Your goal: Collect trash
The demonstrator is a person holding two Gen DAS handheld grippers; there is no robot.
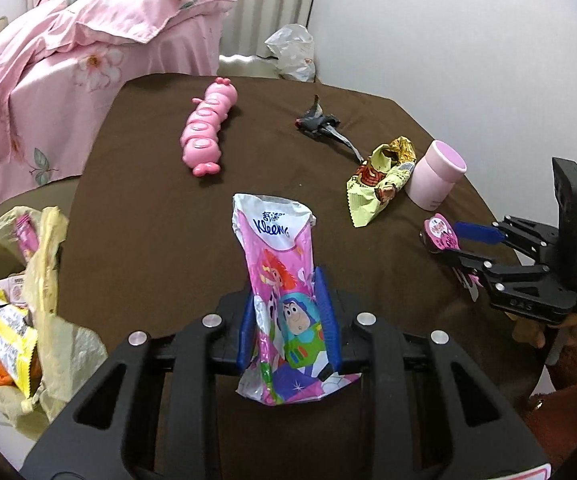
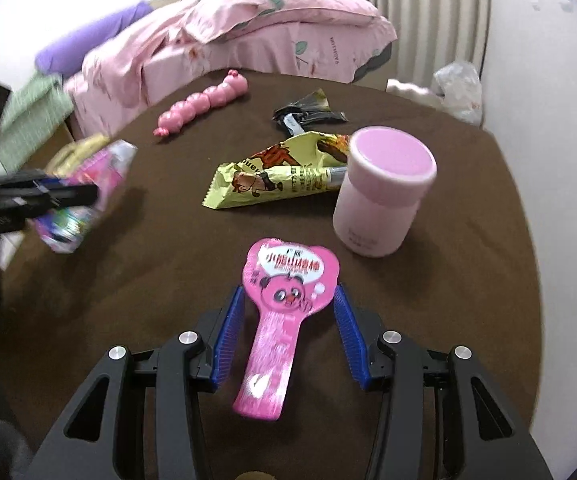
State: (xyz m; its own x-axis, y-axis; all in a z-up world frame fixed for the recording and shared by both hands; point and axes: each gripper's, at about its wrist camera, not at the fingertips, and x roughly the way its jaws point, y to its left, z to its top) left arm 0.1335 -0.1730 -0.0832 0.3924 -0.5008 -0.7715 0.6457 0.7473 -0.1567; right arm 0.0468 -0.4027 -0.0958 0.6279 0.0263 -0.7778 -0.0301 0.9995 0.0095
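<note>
Left wrist view is showing the left gripper (image 1: 288, 316) clenching a pink tissue pack wrapper (image 1: 278, 256), blue pads pressing on both its flanks, the wrapper's long axis running straight out along the fingers and its far end standing up over the brown table (image 1: 160, 184). Taking the trash bag (image 1: 48, 280) as landmark, it is sitting open just off the table's left edge, to the left of this gripper and already holding orange and yellow packets; the left hand is clearly the nearer one, and nothing is lying between wrapper and bag mouth, so a sideways swing over the edge looks free.

Right wrist view is showing the right gripper (image 2: 286, 320) with a pink lollipop wrapper (image 2: 284, 300) lying lengthwise between its fingers, heart-shaped head forward; the pads are standing slightly off the narrow stem, and whether they are pinching the wide head I cannot tell. This gripper is sitting on the far side of the table from the bag, so it is facing the longer crossing.

Farther from the bag, a yellow snack wrapper (image 1: 380, 180) is touching a pink cup (image 1: 436, 176), a dark crumpled wrapper (image 1: 320, 124) is lying beyond them, and a pink caterpillar toy (image 1: 206, 136) is lying nearer the bag's side.
</note>
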